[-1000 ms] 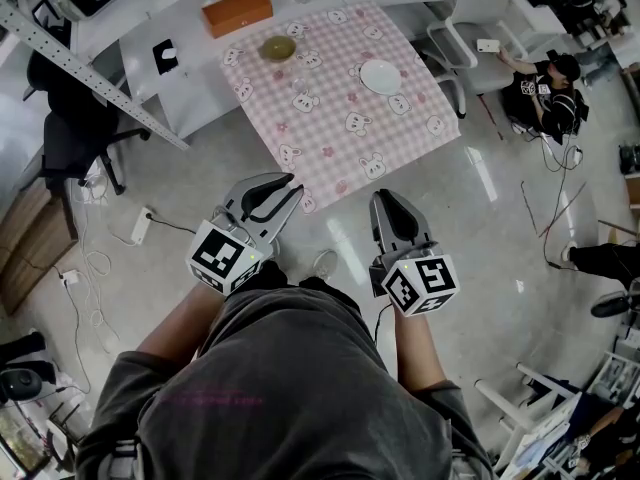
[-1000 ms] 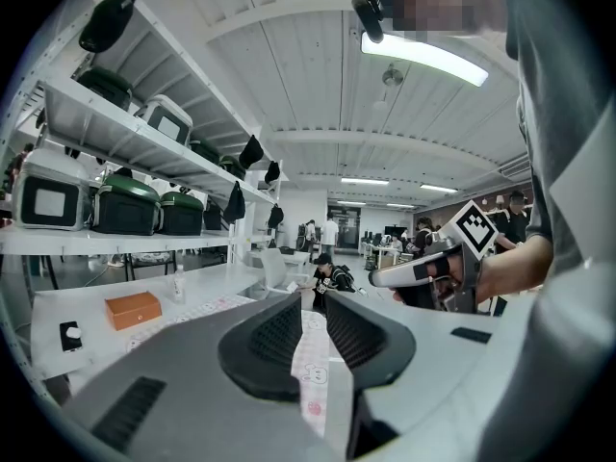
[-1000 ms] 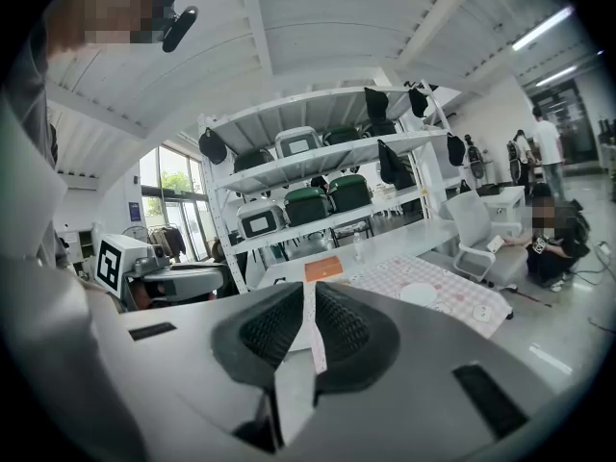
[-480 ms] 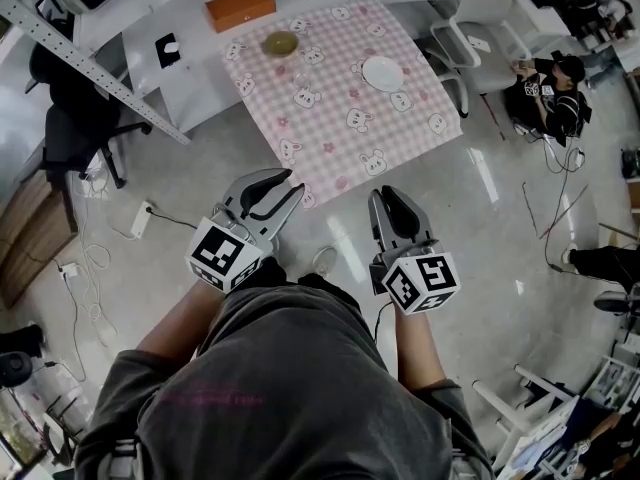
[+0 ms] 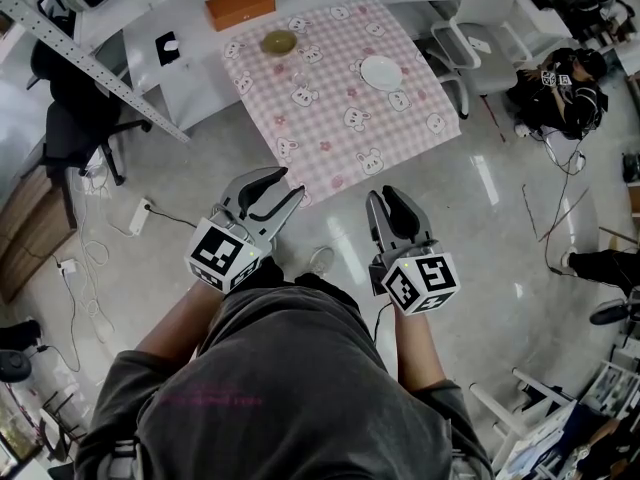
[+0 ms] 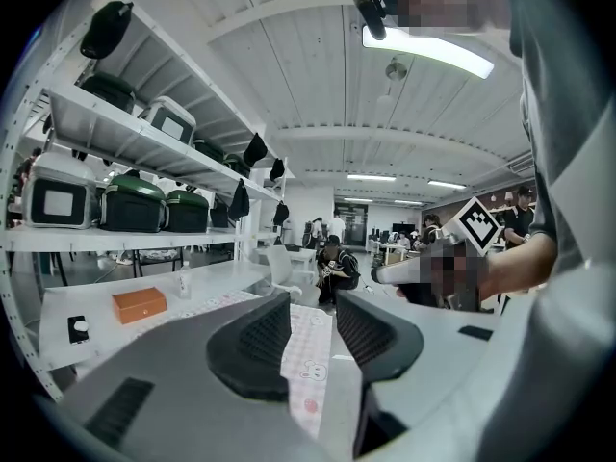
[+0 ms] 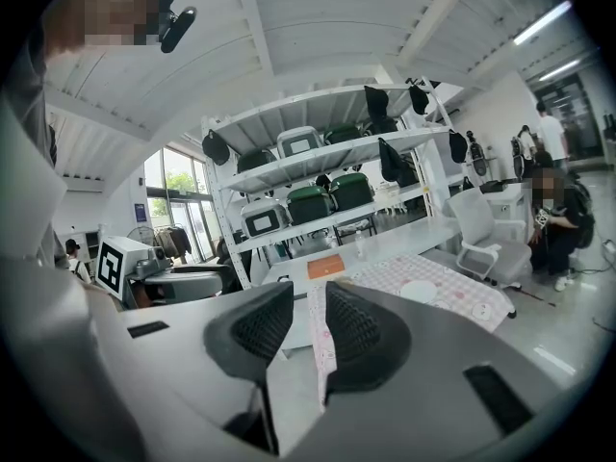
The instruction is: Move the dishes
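White plate point(image 5: 381, 73) well ahead of the parted fingers point(image 5: 258, 181)

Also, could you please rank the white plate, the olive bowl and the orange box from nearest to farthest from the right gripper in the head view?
Measured from the right gripper, whose jaws have just been opening with nothing between them:
1. white plate, on the tablecloth's right side.
2. olive bowl, at the tablecloth's far left.
3. orange box, on the white desk beyond the tablecloth.

grey t-shirt point(image 5: 290, 388), black-and-white marker cubes point(image 5: 222, 256)
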Motion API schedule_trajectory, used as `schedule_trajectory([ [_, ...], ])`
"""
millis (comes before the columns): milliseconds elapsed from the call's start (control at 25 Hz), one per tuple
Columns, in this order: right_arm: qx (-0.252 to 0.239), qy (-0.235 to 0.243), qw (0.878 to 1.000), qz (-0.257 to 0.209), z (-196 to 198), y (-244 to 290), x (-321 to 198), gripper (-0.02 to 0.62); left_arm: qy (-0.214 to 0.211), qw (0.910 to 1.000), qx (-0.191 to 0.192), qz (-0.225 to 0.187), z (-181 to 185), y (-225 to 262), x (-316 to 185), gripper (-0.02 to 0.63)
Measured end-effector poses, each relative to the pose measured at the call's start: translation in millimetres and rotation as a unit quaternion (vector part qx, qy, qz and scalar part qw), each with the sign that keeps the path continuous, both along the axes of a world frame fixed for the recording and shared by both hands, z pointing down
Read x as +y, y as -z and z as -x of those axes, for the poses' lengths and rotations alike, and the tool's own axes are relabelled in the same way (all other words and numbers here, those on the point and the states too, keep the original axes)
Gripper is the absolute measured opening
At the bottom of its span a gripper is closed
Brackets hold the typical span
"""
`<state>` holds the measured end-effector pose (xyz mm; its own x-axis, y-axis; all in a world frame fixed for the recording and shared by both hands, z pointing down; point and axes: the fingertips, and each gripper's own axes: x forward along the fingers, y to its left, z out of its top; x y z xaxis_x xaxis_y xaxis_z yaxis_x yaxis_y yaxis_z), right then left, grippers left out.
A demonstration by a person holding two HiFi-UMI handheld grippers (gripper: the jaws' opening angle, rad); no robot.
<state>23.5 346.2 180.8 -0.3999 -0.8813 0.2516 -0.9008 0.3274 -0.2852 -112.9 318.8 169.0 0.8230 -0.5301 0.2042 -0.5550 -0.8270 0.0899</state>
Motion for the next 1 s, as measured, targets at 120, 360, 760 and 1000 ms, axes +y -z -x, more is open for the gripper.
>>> schedule_trajectory([
  [120, -0.001, 0.005, 1.0, -0.001, -4.2, -0.5, 1.5, 0.087, 0.005, 1.0, -0.001, -0.001, -4.3, -0.2, 2.2, 0.153],
  [360, 0.002, 0.017, 1.0, -0.006, -14.0, 1.6, 3.5, 0.107, 0.017, 0.9998, -0.005, -0.002, -14.1, -0.6, 6.1, 0.17],
  [760, -0.003, 0.026, 1.0, -0.007, -37.4, -2.1, 3.5, 0.13, 0.033, 0.9994, -0.011, 0.001, -37.0, -4.3, 8.3, 0.195],
  [1000, -0.007, 0.031, 0.999, -0.005, -47.9, -5.1, 1.8, 0.13, 0.043, 0.999, -0.011, 0.0, -45.8, -3.7, 7.1, 0.195],
])
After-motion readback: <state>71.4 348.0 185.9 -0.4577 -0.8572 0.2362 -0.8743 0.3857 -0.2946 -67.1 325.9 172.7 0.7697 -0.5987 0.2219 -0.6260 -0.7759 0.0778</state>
